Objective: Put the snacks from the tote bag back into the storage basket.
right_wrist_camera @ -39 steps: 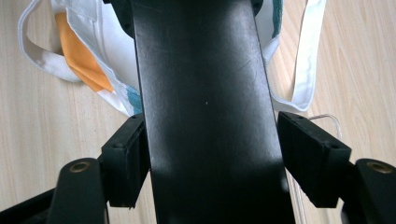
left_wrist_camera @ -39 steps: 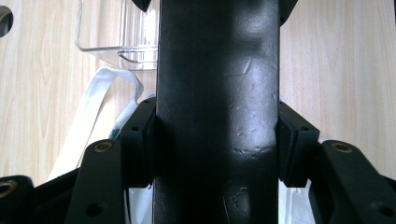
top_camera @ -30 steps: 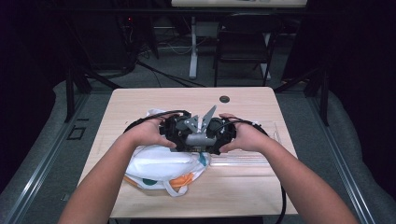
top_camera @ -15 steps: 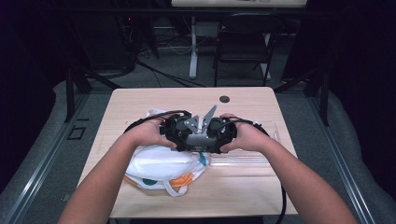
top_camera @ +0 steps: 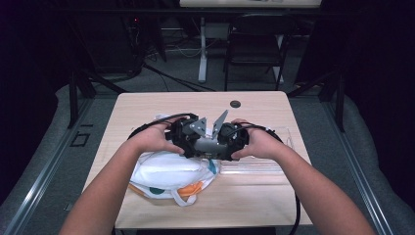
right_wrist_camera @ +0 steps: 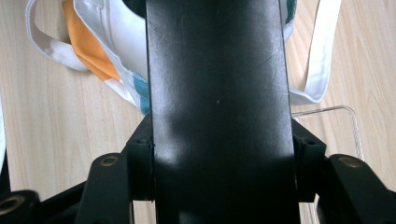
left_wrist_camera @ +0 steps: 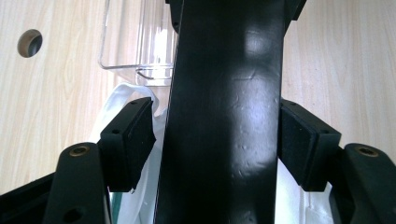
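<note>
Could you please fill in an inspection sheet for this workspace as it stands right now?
Surface: pale wooden table with a round cable hole.
Job's things: black flat bar, held above the table between the jaws of both grippers.
Clutter: white cloth bag with orange and teal patches; clear plastic tray beside it.
Grippers: left gripper open, its jaws just opened, one pad standing clear of the bar; right gripper shut on the bar, both pads against it.
Cables: black cables loop over both wrists.
Surroundings: dark room, folding chair beyond the table.
</note>
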The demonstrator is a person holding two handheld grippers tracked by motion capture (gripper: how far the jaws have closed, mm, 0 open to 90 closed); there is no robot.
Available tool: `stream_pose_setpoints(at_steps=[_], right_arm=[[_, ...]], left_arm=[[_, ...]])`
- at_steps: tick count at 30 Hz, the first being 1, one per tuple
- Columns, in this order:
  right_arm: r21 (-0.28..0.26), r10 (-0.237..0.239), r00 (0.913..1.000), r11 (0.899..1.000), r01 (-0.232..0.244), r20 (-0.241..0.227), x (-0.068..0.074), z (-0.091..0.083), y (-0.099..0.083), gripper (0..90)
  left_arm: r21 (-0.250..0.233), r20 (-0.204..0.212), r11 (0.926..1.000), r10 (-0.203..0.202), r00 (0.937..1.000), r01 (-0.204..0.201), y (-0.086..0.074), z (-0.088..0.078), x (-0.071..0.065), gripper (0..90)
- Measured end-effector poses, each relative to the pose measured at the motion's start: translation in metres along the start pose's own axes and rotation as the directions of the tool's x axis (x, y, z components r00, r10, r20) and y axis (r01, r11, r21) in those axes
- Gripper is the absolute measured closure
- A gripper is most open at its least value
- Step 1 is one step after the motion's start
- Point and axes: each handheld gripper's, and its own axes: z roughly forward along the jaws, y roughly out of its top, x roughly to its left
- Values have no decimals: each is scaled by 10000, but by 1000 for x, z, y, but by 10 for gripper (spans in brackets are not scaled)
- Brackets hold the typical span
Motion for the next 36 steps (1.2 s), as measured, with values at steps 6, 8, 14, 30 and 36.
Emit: stream_pose_setpoints(at_steps=[6,8,14,30,36], right_arm=[[23,-19,10000,10000,19,40,-2,0,-1,414],[44,-61,10000,10000,61,41,-3,0,-2,414],[318,-165,9998,9994,162,86,-4,1,-3,414],[320,139,9996,9994,-148,260,-14,-5,-16,414],[279,349,9987,9990,-359,379,-20,-10,-24,413]], left_arm=[[-41,-99,10000,-68,9999,68,-2,-4,0,319],[-65,-106,10000,-19,9999,18,-3,-5,1,318],[-174,-105,9996,-217,9997,215,-5,-9,0,310],[-18,-436,9986,-535,9976,535,-21,-21,3,311],[-42,-483,9968,-801,9956,800,-31,-23,4,313]])
